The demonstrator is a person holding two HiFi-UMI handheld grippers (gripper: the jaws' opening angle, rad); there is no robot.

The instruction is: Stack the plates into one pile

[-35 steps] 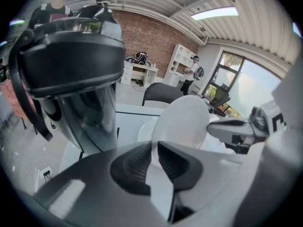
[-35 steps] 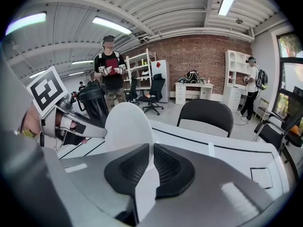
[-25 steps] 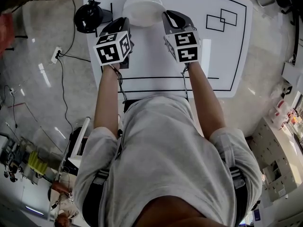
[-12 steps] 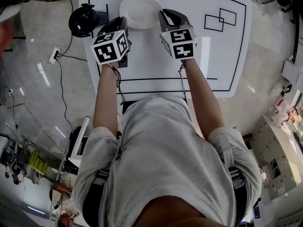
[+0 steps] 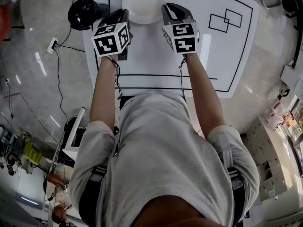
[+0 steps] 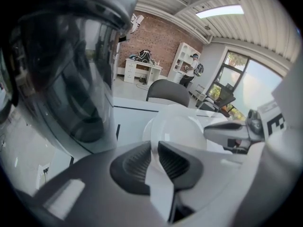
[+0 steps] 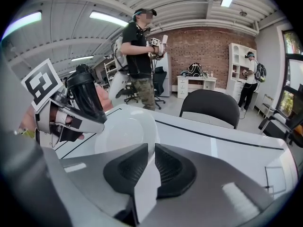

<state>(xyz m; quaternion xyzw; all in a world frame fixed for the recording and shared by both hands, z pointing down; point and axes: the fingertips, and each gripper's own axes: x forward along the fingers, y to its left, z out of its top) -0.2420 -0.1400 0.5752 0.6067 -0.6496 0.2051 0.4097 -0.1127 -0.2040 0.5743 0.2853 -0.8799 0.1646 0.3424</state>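
Note:
A white plate (image 5: 143,4) lies at the far middle of the white table (image 5: 156,56); whether another plate is under it I cannot tell. My left gripper (image 5: 126,20) is at its left rim. In the left gripper view the plate (image 6: 177,131) runs into the narrow gap of my left gripper (image 6: 155,148), whose pads close on the rim. My right gripper (image 5: 165,9) is at the right rim. Its jaws have just been opening, and in the right gripper view the plate (image 7: 125,131) has its rim between the slightly parted pads of my right gripper (image 7: 152,150).
A black jug-like object (image 5: 83,12) stands at the table's far left corner, close beside my left gripper. Two overlapping rectangles (image 5: 226,20) are drawn at the far right of the table. A dark chair (image 7: 210,105) stands beyond the table, and a person (image 7: 142,56) stands further back.
Both grippers and the plate sit slightly higher in the head view than before. The plate stays between them, and the right gripper has sunk a little.

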